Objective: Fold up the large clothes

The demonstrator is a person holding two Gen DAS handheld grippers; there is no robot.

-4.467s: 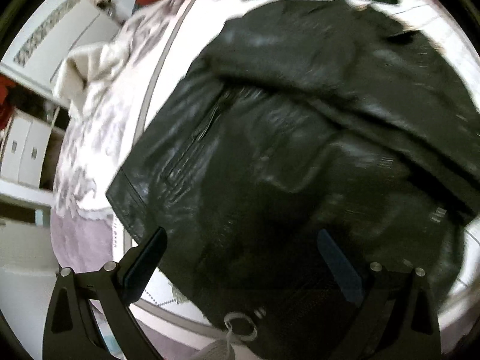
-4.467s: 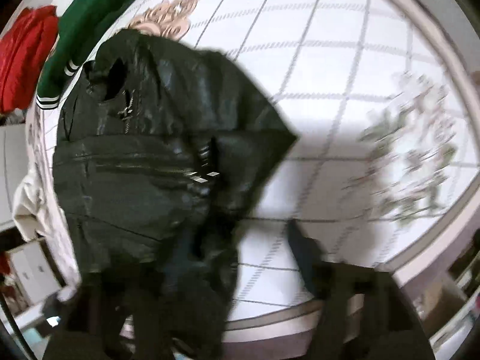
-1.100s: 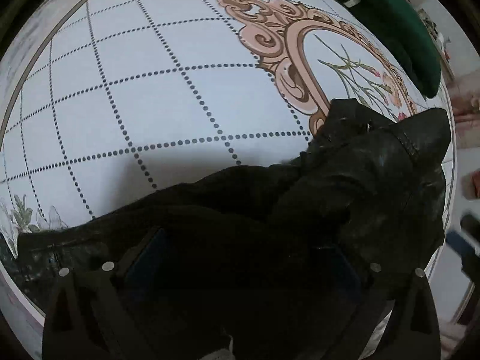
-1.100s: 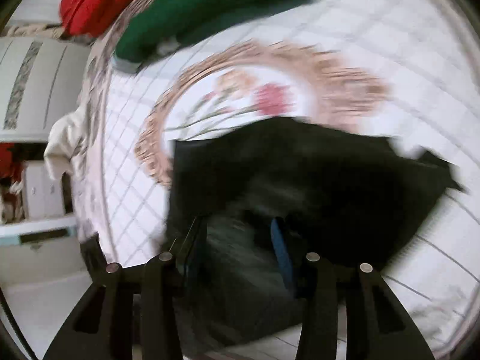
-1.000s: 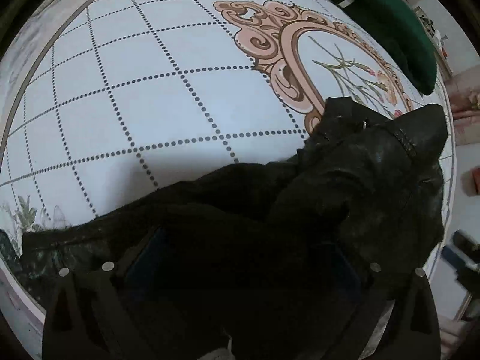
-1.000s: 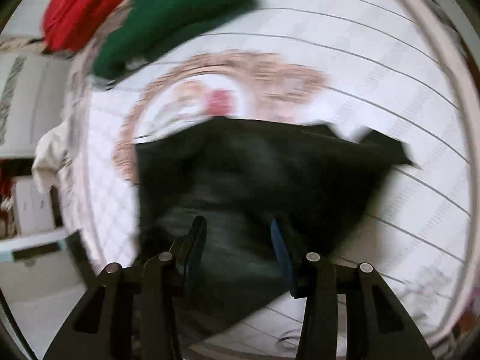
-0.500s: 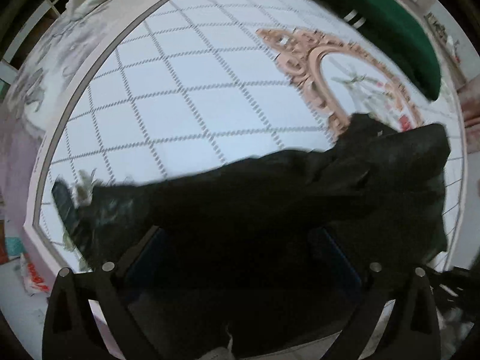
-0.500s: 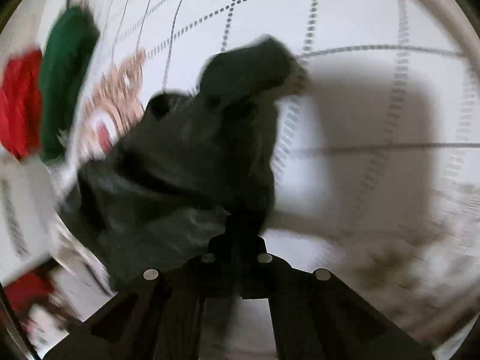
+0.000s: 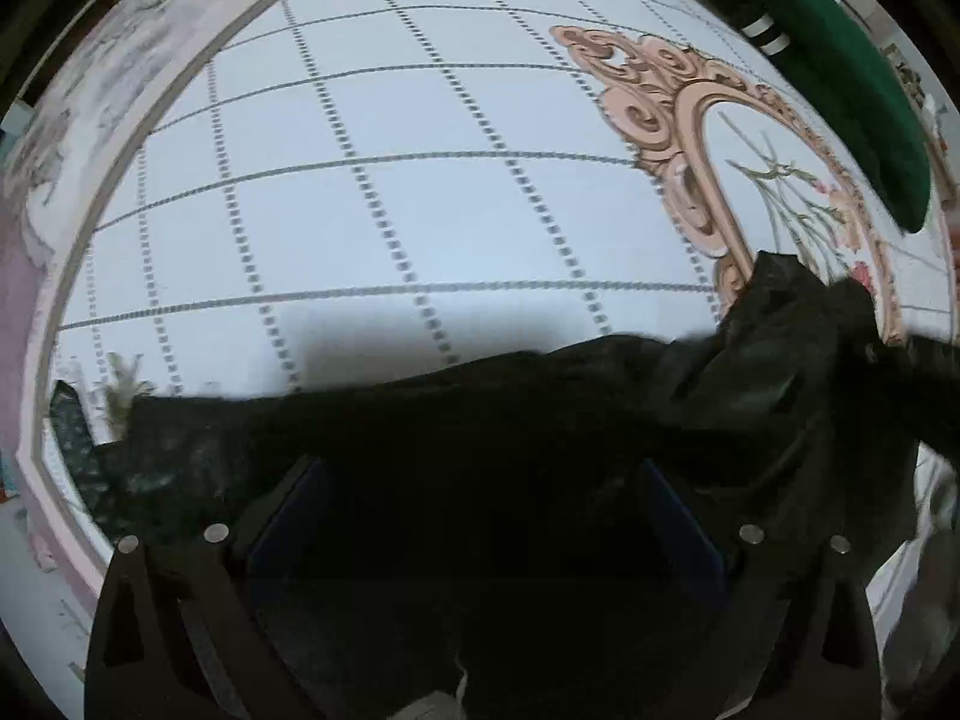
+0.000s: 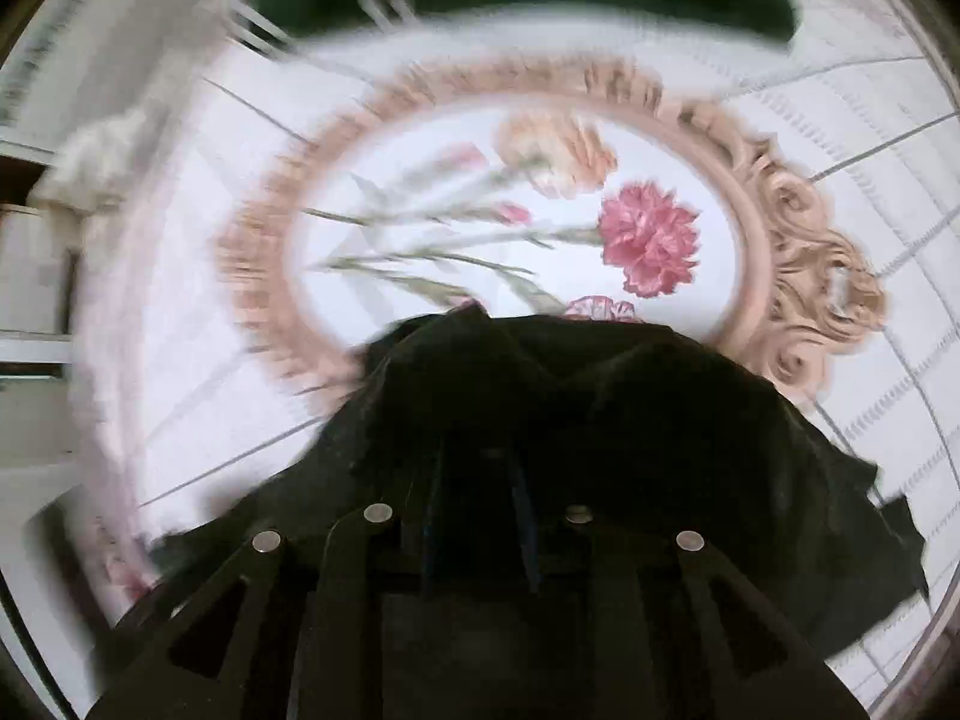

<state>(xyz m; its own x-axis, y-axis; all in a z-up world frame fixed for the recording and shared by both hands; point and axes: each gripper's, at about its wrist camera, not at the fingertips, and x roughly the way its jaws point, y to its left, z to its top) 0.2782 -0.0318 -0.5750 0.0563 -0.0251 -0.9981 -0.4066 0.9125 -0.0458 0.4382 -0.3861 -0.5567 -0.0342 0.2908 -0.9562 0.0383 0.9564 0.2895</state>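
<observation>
Black jacket (image 9: 540,420) — plain — on quilted bedspread (image 9: 360,180).

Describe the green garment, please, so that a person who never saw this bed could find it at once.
Start from the white quilted bedspread with its dotted grid and find the pink ornate oval frame printed on it. Just beyond that frame, toward the bed's far edge, lies the green garment. Unlike the black jacket nearer the grippers, it is dark green with white-striped cuffs.

black leather jacket (image 9: 540,420) bunched, draped across quilted bedspread (image 9: 360,210)
</observation>
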